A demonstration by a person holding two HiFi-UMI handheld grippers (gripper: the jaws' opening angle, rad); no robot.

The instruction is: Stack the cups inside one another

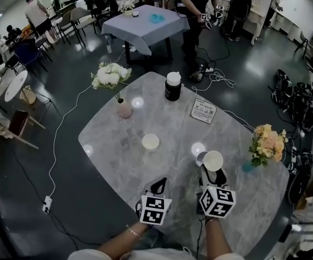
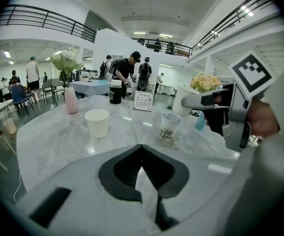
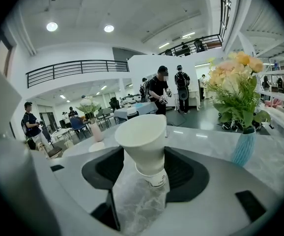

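Note:
A white paper cup (image 1: 150, 141) stands upright near the middle of the marble table (image 1: 118, 161), also seen in the left gripper view (image 2: 97, 122). My right gripper (image 1: 212, 171) is shut on a second white cup (image 3: 143, 139), held tilted just above a printed cup (image 2: 170, 126) that stands on the table. The printed cup's rim (image 3: 154, 179) shows right under the held cup's base; I cannot tell whether they touch. My left gripper (image 1: 158, 184) hovers low near the table's front edge, its tips (image 2: 141, 149) together with nothing between them.
A pink vase of white flowers (image 1: 124, 108), a black jar with a white lid (image 1: 173, 86) and a sign card (image 1: 203, 110) stand at the table's far side. A blue vase of yellow flowers (image 1: 267, 145) is at the right edge. People stand beyond.

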